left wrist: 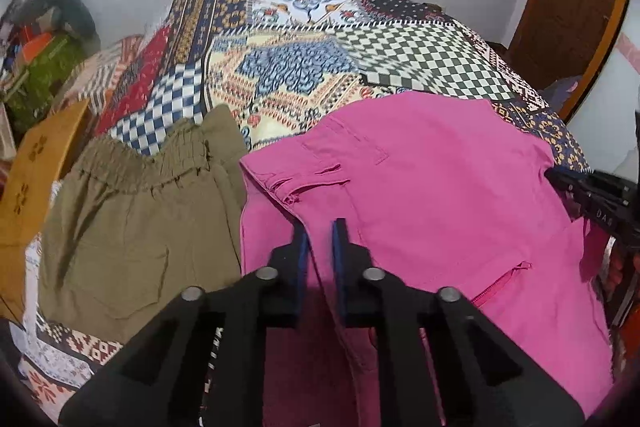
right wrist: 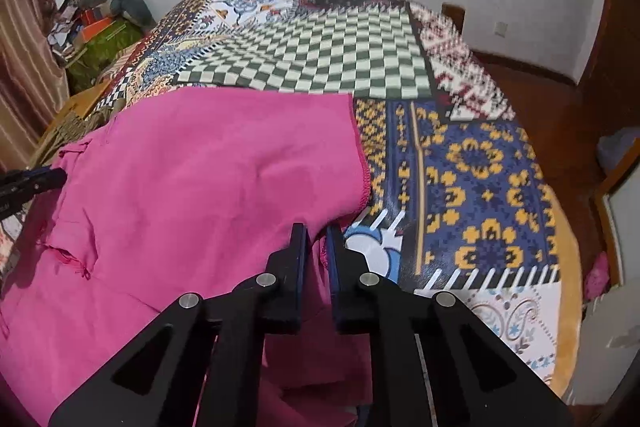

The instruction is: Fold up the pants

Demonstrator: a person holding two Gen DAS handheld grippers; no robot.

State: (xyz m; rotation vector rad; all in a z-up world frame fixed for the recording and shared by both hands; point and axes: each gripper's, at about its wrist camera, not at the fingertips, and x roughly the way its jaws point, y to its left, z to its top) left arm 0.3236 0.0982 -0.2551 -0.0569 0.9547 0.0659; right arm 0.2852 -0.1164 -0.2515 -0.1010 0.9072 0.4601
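Note:
Pink pants (left wrist: 432,187) lie spread on a patterned bedspread (left wrist: 288,67), waistband and belt loops to the left, a zip pocket near the front. My left gripper (left wrist: 320,233) is shut on a fold of the pink cloth near the waist end. In the right wrist view the pink pants (right wrist: 208,167) cover the left half, their hem running down the middle. My right gripper (right wrist: 317,239) is shut on the pink cloth at that hem edge. Each gripper also shows in the other's view: the right gripper (left wrist: 600,197) at the right edge, the left gripper (right wrist: 34,183) at the left edge.
Olive pants (left wrist: 132,211) with an elastic waist lie left of the pink ones. A yellow wooden piece (left wrist: 36,163) stands at the bed's left side, with piled clutter (left wrist: 44,39) beyond it. White wall behind; a wooden door (left wrist: 576,7) and wooden floor (right wrist: 560,115) on the right.

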